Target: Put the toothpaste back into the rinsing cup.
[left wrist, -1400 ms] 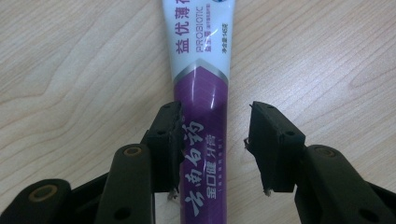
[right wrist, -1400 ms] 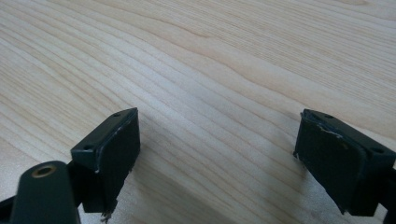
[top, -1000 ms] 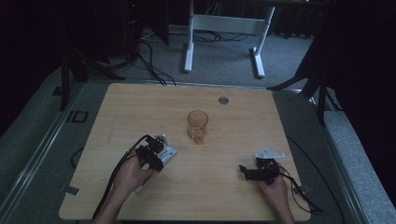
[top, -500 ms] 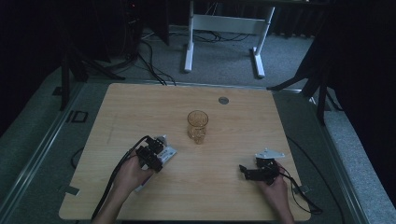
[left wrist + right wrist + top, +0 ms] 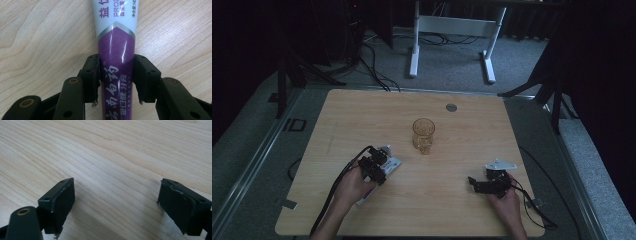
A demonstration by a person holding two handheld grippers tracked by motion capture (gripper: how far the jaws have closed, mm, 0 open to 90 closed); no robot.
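Closing in a little further on the toothpaste tube (image 5: 116, 65), left tool (image 5: 116, 80) now pressing both pads against its purple end. Lying flat on the desk (image 5: 362, 115), near and to the lower left of the amber glass (image 5: 423, 135). Resting well right of the glass, right tool (image 5: 116, 205) gaping wide over bare wood.
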